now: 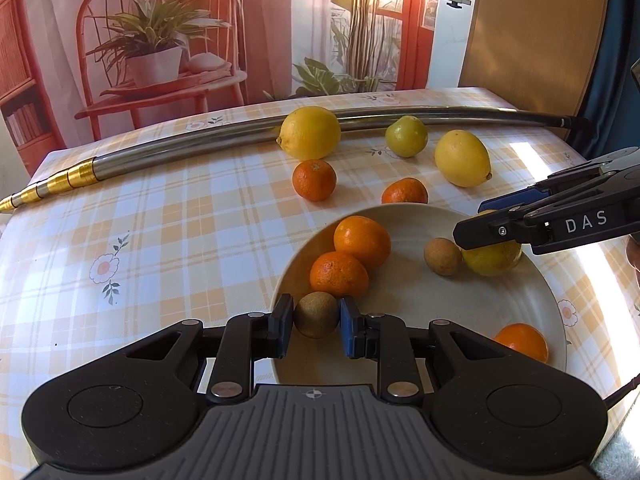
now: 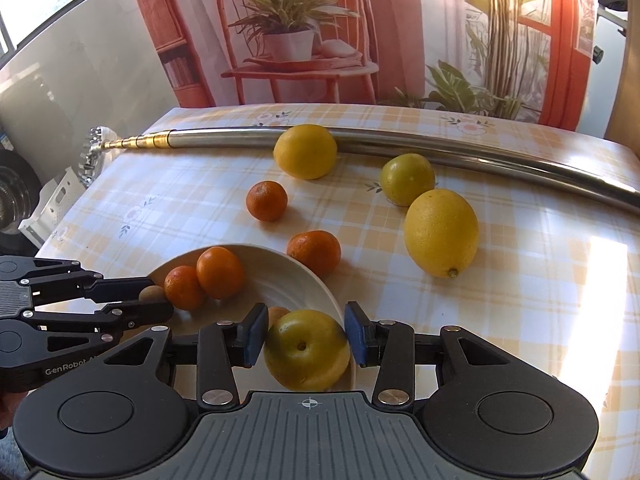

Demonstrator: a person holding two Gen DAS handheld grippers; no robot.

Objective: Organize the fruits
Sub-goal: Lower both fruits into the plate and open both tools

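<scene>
Both tongs are over the pale plate [image 1: 532, 280]: the left gripper [image 1: 316, 318] pinches a small brown fruit [image 1: 316, 315] at the plate's near edge, and the right gripper [image 2: 306, 332] hugs a yellow-green fruit [image 2: 306, 354], though I cannot tell if its pads press it or just sit beside it. To do this well, lower each fruit gently onto a bare spot before letting go, so nothing rolls off. White letters "DAS" show on the right tool, and "GenRobot" on the left one.

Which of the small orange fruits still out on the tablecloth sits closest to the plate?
The orange fruit right against the plate's far rim. The other loose one sits apart, farther back toward the metal pole; the rest already lie in the plate.
</scene>
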